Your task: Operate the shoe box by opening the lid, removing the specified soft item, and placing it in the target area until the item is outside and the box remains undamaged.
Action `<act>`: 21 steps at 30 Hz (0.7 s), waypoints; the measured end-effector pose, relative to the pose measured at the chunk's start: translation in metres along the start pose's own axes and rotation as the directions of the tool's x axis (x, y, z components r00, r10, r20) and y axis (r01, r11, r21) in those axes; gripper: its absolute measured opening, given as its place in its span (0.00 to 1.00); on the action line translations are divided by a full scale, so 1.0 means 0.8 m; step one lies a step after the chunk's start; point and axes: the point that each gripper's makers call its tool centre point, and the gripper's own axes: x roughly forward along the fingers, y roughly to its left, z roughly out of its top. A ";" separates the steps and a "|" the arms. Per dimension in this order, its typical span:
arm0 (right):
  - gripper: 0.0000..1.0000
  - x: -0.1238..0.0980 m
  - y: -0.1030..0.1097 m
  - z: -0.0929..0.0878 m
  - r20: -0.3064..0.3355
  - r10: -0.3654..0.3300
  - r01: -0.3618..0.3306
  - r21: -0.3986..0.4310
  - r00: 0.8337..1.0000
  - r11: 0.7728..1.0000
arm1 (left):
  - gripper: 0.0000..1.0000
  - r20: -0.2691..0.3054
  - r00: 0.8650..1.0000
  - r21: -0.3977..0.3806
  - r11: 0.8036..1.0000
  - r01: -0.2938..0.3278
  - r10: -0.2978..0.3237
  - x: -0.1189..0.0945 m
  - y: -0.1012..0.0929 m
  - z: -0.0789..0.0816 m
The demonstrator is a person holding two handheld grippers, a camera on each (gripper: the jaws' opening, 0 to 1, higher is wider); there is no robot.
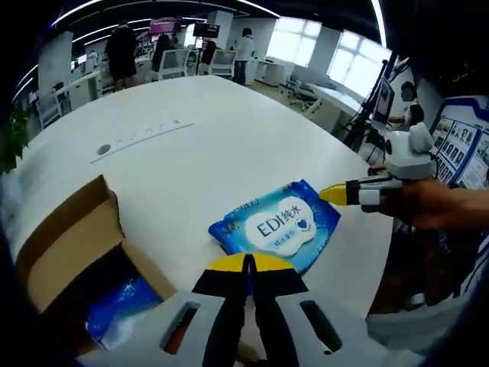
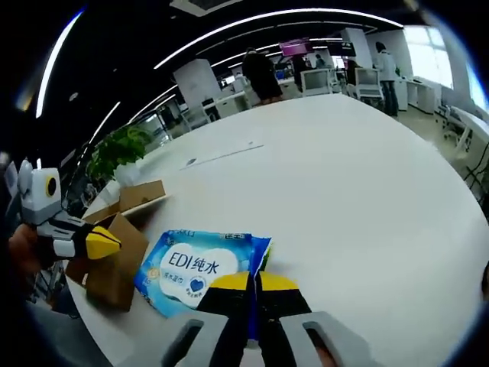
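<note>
In the left gripper view the brown shoe box is standing open at the left, something blue lying inside; beside it a blue wipes packet with a white label is lying flat on the white table, broad bare tabletop stretching behind; the left gripper, jaws clenched together, is sitting just before the packet; the right gripper is pinching the packet's edge.

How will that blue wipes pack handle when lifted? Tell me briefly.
The wipes pack is a glossy film pouch, so probably soft, sagging if lifted by an edge, and somewhat slippery. Lying flat on the table, it should slide, not roll.
</note>
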 end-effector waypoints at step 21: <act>0.00 -0.029 0.051 0.013 0.023 0.004 -0.003 -0.059 1.000 0.998 | 0.00 0.094 0.994 -0.039 0.998 -0.053 0.056 -0.077 0.049 -0.009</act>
